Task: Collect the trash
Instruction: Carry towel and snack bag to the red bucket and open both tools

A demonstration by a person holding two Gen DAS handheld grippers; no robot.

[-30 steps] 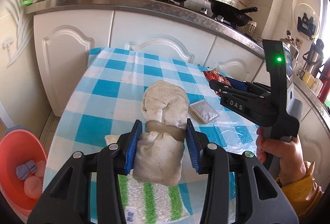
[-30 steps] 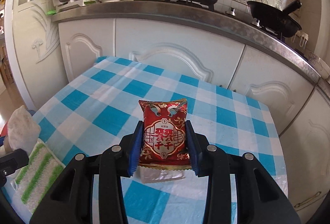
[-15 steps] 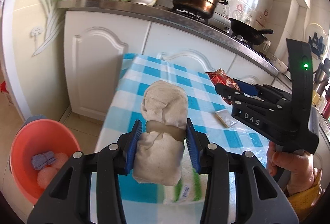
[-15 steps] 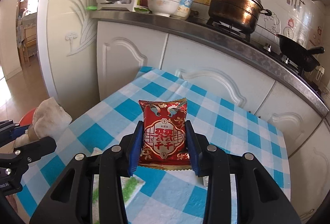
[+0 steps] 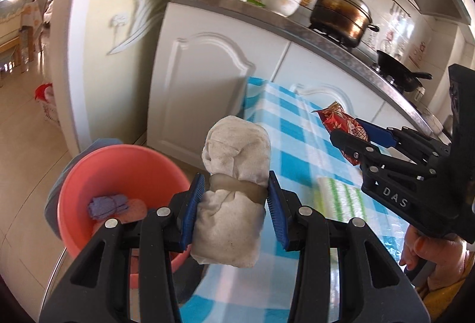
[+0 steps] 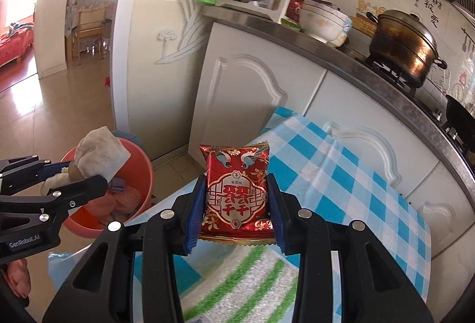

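The left gripper [image 5: 236,204] has its jaws clamped on a soiled off-white cloth bundle [image 5: 234,192] cinched by a tan band, held in the air near the left edge of the counter [image 5: 299,144], which wears a blue-and-white checked plastic cover. The right gripper [image 6: 236,205] has its jaws closed on both sides of a red foil snack packet [image 6: 236,192] printed with gold characters, held upright over a green-and-white striped towel [image 6: 246,278] that lies on the counter.

The target looks to be the round coral-pink plastic basin [image 5: 89,174] on the floor beside the counter, already holding a small bluish-purple rag [image 5: 108,205] and something pinkish I cannot identify.

In the left wrist view the bundle sits to the right of the basin's rim rather than above its hollow, though the right wrist view suggests it is close. To do the drop well:

1. Carry the bundle further left until it hangs squarely over the basin's middle.
2. Lower it before releasing, since a soft bundle dropped from high up may catch the rim and roll onto the floor.
3. Open the left jaws fully so the band does not snag on the ridged blue pads [image 5: 193,205].
4. Keep the right gripper clear and level, then bring the packet over the same spot; light foil may flutter, so release it low.
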